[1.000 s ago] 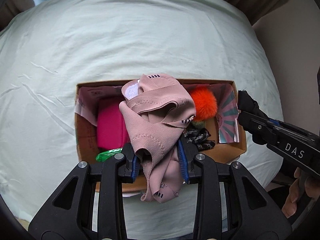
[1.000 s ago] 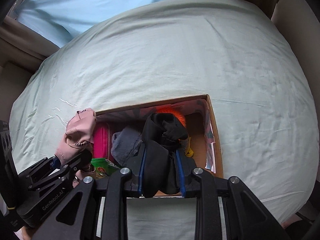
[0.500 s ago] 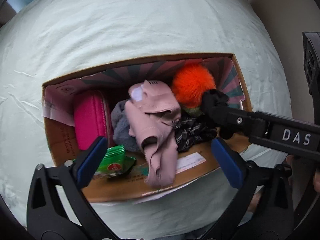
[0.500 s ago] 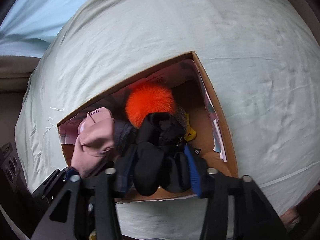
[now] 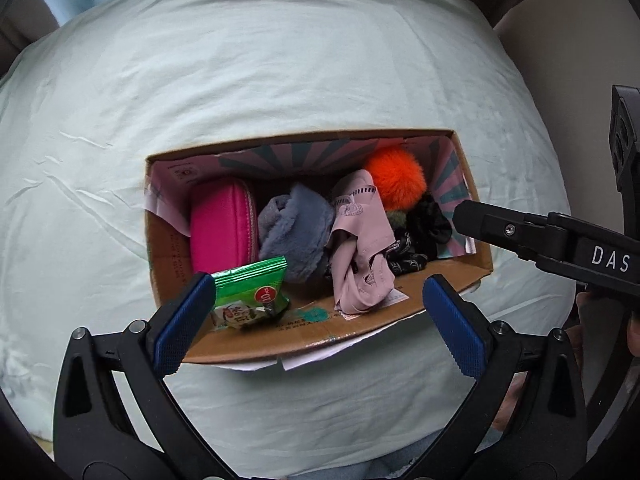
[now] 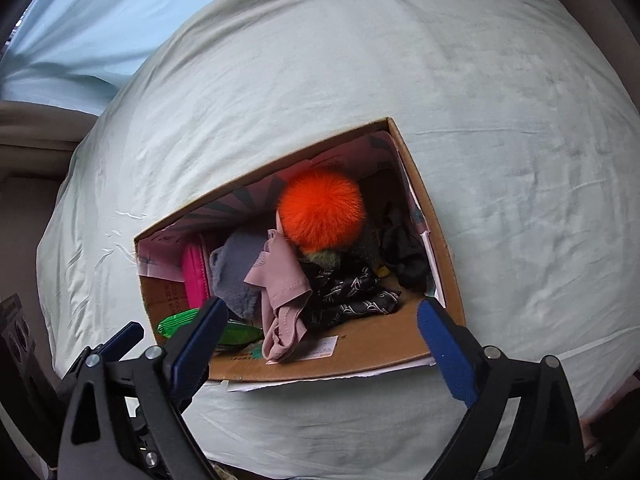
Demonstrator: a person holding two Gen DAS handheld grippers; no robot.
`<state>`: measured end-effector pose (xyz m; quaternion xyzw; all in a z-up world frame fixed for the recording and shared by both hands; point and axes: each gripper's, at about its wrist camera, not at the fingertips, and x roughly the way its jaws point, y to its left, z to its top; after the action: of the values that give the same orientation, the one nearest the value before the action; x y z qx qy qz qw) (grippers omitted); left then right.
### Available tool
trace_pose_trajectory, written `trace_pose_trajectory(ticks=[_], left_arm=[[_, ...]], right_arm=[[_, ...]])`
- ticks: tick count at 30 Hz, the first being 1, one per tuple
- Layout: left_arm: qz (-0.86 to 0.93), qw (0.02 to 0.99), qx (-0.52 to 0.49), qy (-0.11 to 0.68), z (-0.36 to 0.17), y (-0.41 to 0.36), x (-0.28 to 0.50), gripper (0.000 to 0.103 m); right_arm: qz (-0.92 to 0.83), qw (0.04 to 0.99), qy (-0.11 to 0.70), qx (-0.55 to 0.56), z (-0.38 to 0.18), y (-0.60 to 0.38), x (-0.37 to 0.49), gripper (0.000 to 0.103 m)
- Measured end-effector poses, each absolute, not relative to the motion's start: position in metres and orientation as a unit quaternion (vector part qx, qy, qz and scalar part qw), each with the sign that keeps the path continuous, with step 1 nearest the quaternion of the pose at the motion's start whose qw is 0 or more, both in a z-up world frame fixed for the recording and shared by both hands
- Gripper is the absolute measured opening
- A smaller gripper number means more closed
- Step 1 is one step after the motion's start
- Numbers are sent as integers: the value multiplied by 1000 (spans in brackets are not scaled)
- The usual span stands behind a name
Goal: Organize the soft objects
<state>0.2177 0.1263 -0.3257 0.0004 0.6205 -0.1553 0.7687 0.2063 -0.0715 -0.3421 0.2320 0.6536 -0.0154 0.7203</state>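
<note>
- Left gripper [image 5: 316, 312] hung above the cardboard box [image 5: 360, 332], fingers wide apart, empty.
- Right gripper [image 6: 320, 332] was opening, nothing between its fingers.
- Pink garment [image 5: 360, 248] lay inside, near the orange pompom [image 5: 396, 178].

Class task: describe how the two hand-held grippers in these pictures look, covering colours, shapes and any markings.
Both are matte black frames with silver bolt heads at the pivots. Each finger ends in a blue, ridged pad. The left gripper and the right gripper look alike in build. From the left wrist view, the right one's black side bar carries white letters "DAS". No cables or sleeves are visible.
</note>
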Motion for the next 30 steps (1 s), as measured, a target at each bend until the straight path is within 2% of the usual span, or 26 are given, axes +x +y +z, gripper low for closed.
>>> trace_pose_trajectory(ticks=[5,10,20,24,30], left_arm=[[-133,802,-23,581,-271,151,215,103],[-125,840,-34,527,-201,165,201,103],[-75,918,-50,386,-63,163,126,103],[-55,942,-56,328,-28,155,92,103],[-39,958,-44,282,-7,135,60,103]], right_arm=[[5,756,621,207,-293,-68,201,95],[16,801,579,151,-221,-63,189,95],[8,903,419,99,-72,-81,132,95],[12,925,374,68,-34,-90,106,95],[4,943,331,40,-8,-101,73,95]])
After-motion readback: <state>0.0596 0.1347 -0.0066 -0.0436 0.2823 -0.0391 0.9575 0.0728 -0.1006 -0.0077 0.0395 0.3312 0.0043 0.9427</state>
